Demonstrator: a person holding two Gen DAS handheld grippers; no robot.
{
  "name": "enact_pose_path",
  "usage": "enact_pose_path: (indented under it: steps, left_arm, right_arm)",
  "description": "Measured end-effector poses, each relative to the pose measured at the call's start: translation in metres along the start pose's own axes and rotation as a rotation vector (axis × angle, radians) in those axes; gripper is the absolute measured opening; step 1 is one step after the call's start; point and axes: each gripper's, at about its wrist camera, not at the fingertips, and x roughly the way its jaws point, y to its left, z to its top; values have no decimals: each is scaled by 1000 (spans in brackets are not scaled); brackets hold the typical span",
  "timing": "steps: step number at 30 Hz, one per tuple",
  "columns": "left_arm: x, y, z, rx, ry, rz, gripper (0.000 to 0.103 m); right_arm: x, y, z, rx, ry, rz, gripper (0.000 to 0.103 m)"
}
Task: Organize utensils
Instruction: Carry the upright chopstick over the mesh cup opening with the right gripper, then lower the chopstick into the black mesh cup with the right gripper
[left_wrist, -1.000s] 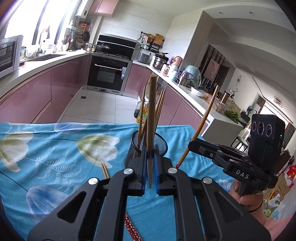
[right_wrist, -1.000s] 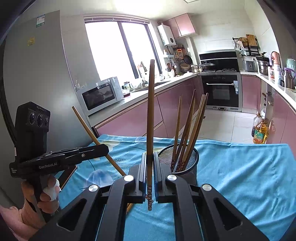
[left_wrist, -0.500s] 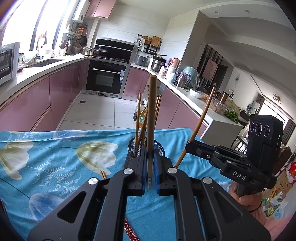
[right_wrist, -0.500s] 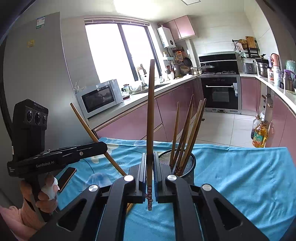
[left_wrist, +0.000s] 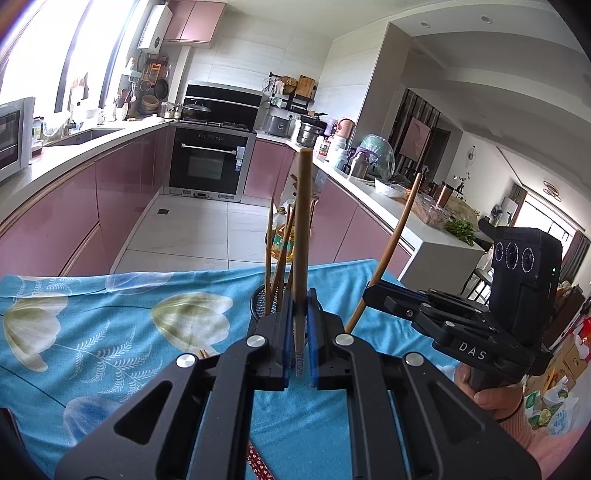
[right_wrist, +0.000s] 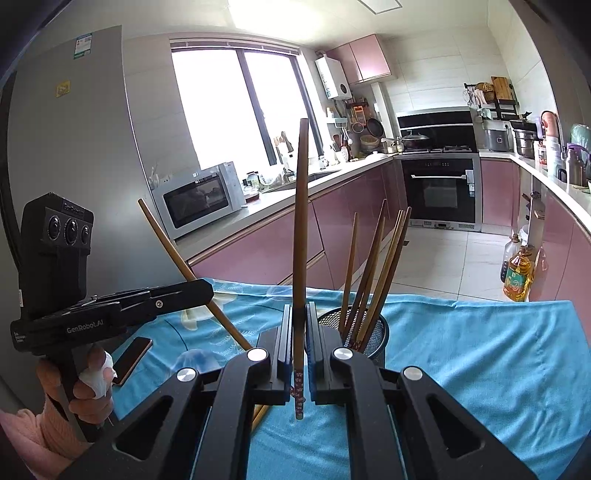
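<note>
My left gripper (left_wrist: 299, 332) is shut on a brown chopstick (left_wrist: 302, 240) that stands upright between its blue pads. Right behind it is a black mesh cup (left_wrist: 258, 308) with several chopsticks (left_wrist: 275, 254) standing in it. My right gripper (right_wrist: 298, 332) is shut on a second upright chopstick (right_wrist: 300, 236), its patterned end pointing down. The mesh cup (right_wrist: 375, 334) stands just right of it with its chopsticks (right_wrist: 373, 266) leaning. Each gripper shows in the other's view: the right gripper (left_wrist: 373, 291) and the left gripper (right_wrist: 207, 291), both with slanted chopsticks.
The table carries a blue floral cloth (left_wrist: 110, 332). Loose chopsticks lie on it (right_wrist: 258, 417), (left_wrist: 202, 353), along with a red patterned one (left_wrist: 258, 461). A phone (right_wrist: 133, 354) lies near the left hand. Pink kitchen cabinets and an oven stand beyond the table edge.
Both grippers stay shut on their chopsticks beside the cup. The views have shifted only slightly.
</note>
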Motion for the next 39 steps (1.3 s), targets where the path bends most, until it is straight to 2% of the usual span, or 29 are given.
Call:
enact_pose_path:
  steps: [28,39]
  left_arm:
    - [-14,-15,32,44,-85,3,8]
    - [-14,-16,31,50,-90,14,8]
  right_arm:
    - [1,0,22,-29,-48,-10,6]
    - [4,-4,29,-31,-58,-27,6]
